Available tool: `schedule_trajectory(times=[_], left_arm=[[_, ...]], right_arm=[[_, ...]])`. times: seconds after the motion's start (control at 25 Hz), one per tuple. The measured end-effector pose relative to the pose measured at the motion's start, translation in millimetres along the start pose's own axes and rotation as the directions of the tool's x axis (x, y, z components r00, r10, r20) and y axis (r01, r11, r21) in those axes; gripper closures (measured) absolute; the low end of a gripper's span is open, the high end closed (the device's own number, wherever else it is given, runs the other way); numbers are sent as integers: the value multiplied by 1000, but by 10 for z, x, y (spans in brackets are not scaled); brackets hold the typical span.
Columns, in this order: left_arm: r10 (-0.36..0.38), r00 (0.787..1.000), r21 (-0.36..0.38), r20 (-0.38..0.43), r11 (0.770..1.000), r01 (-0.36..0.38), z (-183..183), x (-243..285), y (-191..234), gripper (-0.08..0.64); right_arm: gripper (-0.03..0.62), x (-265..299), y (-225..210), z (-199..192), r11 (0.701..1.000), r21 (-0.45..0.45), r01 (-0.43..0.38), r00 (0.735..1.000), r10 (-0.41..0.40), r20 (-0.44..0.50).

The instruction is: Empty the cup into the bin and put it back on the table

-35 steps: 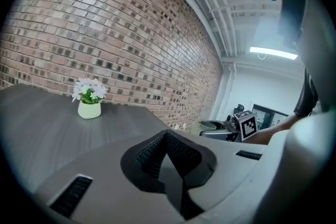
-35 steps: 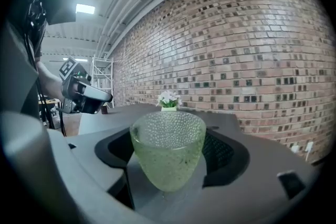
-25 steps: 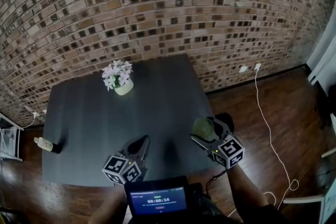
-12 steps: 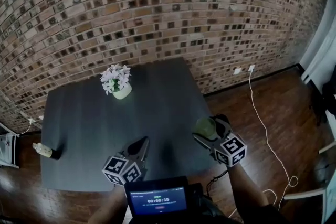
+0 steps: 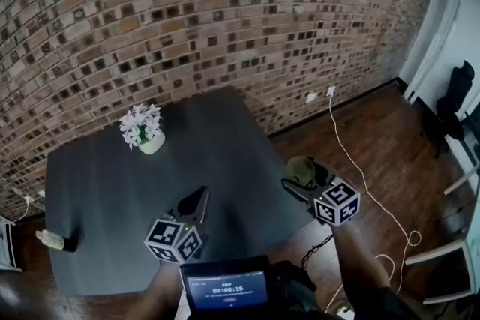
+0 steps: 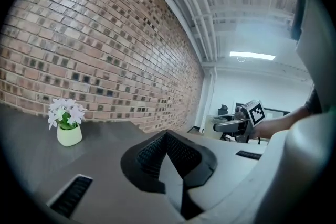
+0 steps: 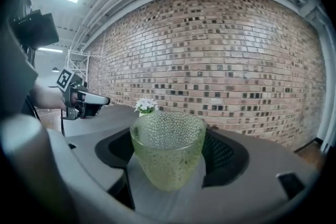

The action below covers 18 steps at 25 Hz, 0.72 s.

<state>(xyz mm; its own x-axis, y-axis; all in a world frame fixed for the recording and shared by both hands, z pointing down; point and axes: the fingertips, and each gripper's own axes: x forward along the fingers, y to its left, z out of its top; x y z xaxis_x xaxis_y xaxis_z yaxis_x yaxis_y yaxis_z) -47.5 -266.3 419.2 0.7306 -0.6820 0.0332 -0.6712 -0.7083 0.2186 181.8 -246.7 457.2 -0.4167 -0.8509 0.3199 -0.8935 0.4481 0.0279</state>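
Note:
A green bubbled glass cup (image 7: 168, 152) stands upright between the jaws of my right gripper (image 7: 168, 162), which is shut on its sides. In the head view the cup (image 5: 300, 170) and right gripper (image 5: 304, 180) hang at the right edge of the dark grey table (image 5: 97, 191). I cannot make out anything inside the cup. My left gripper (image 5: 196, 200) hovers over the table's front part; its jaws (image 6: 167, 139) are shut with nothing between them. No bin is in view.
A white pot of flowers (image 5: 142, 130) stands at the table's back left, and a small bottle (image 5: 54, 240) lies near its left edge. A white cable (image 5: 360, 161) trails over the wooden floor on the right. A chair (image 5: 450, 101) stands far right, and the brick wall runs behind.
The head view has swung to the right. My right gripper has carried the cup a little right, to the table's right edge. The left gripper has stayed in place.

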Motion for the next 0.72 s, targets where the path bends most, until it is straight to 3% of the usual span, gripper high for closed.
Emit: schedule_trajectory(times=[0.24,0.72], left_arm=[[39,999,66,3,997,-39,141,198,-181,555],[91,996,30,-20,995,-91,18,882,-585,555]], right_arm=[[203,-203,-357,22,1000,-11,20,999,-21,-28],[204,-323,-1535,-5,1000,-28,13,999,-14,-33]])
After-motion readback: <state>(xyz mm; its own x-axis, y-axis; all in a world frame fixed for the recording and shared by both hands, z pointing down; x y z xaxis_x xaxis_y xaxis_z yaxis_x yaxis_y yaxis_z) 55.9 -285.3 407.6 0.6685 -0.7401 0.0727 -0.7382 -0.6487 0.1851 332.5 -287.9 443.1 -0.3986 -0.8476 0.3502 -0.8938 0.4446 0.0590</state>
